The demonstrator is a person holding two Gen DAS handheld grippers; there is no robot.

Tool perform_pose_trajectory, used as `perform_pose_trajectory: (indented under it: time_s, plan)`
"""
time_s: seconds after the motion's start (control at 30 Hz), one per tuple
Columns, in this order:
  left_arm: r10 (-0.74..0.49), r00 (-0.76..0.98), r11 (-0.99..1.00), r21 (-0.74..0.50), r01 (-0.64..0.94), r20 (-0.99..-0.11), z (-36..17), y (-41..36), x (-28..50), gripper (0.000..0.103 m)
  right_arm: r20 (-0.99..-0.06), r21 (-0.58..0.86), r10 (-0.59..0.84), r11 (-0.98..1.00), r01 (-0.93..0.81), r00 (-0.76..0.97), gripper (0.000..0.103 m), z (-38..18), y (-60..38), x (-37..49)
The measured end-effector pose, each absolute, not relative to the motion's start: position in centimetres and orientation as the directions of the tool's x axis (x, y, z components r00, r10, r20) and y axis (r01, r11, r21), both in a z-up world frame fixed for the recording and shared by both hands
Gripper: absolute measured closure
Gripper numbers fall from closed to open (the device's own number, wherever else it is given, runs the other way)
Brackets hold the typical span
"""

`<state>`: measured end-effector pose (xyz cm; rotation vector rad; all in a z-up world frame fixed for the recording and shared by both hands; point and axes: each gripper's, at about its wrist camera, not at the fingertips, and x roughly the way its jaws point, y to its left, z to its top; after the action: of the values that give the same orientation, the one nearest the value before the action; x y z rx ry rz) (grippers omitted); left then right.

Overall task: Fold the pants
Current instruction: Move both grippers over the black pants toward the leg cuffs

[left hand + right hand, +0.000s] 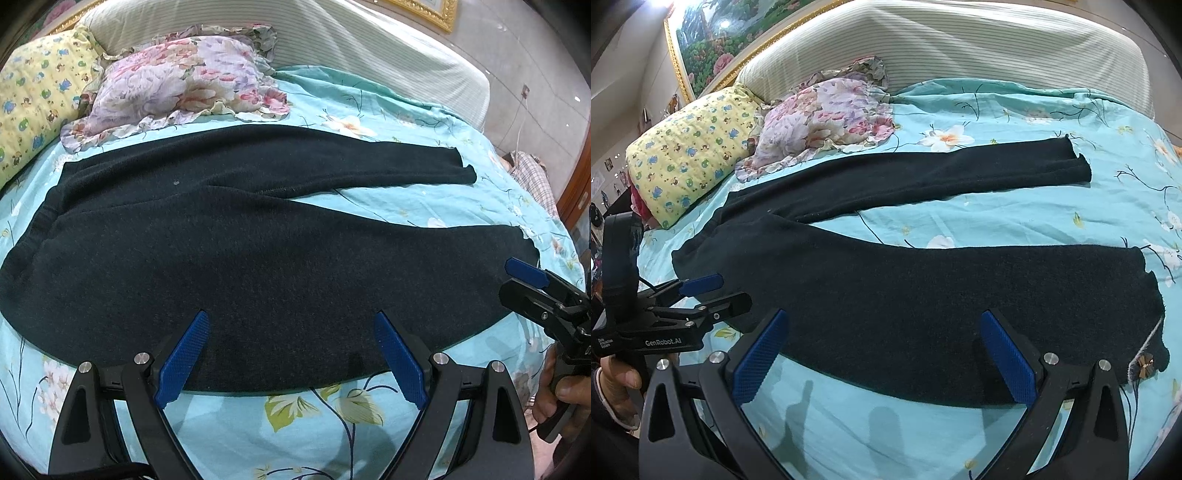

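Dark navy knit pants [240, 258] lie spread flat on the bed, waistband at the left, two legs splayed to the right; they also show in the right wrist view [923, 302]. My left gripper [291, 321] is open, its blue pads just above the near leg's front edge. My right gripper [884, 319] is open over the near leg, further toward the cuff. Each gripper shows in the other's view: the right one [524, 280] at the near cuff, the left one [713, 291] near the waist end. Neither holds cloth.
The bed has a turquoise floral sheet [314, 417]. A floral pillow [184, 85] and a yellow patterned pillow [33, 99] lie at the head, by a striped headboard [942, 40]. A small gold ornament [1144, 365] sits at the near cuff. Checked cloth [535, 177] lies at the right.
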<state>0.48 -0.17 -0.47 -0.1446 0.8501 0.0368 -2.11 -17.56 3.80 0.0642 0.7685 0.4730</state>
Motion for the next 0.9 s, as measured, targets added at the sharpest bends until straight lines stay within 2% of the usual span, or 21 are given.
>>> perform_pose_trajectory:
  time_s: [0.9]
  plan:
    - [-0.042, 0.670, 0.989, -0.127, -0.077, -0.741, 0.31, -0.12, 0.34, 0.011, -0.639, 0.249, 0.456, 0.885, -0.394, 0.620, 0.000, 4.22, -17.26, -2.03]
